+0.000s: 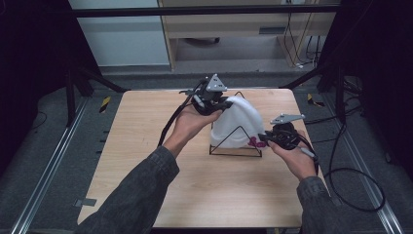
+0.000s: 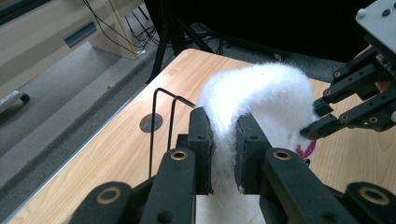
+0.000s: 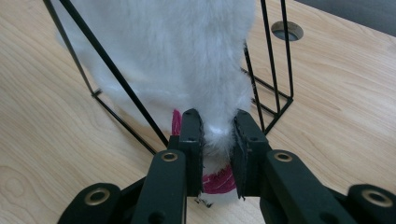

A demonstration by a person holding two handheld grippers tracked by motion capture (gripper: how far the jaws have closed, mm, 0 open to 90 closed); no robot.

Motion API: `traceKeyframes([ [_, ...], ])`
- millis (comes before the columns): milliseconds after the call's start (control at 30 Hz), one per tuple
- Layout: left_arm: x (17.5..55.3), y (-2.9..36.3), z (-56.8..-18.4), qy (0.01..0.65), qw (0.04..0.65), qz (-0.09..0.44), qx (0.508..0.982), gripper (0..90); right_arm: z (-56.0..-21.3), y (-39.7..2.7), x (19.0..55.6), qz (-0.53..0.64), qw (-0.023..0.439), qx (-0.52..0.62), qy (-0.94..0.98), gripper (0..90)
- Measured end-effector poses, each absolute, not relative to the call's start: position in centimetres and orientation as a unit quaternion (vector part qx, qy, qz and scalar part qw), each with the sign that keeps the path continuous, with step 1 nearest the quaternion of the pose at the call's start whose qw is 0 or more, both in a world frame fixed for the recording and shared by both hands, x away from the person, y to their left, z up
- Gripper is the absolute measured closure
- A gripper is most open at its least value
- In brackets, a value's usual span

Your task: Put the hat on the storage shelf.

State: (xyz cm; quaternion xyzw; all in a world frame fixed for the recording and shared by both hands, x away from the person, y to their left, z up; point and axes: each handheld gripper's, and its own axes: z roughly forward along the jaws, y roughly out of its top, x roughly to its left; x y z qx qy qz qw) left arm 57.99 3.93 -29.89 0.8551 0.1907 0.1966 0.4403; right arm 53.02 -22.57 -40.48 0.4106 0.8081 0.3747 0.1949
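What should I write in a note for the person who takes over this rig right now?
Left tool: shut on the white fluffy cloth at its top, far side.
Right tool: shut on the cloth's near end, by the pink patch.
Cloth: draped over the black wire rack in the middle of the table.
Done: both ends gripped.
Left: probably to settle the cloth on the rack, then let go; the aim is a guess.

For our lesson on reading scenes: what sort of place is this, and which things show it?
Probably a lab or workshop set up for recording. A bare wooden table stands between metal floor rails, loose cables trail across grey carpet, and dark frame struts surround it.
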Motion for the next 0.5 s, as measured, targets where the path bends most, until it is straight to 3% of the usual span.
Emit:
traceKeyframes([
  [500, 57.9, 3.6, -31.0, 0.192, 0.438, 0.183, 0.859, 78.3, -41.6, -22.9, 53.1, 0.375, 0.183, 0.424, 0.804, 75.7],
])
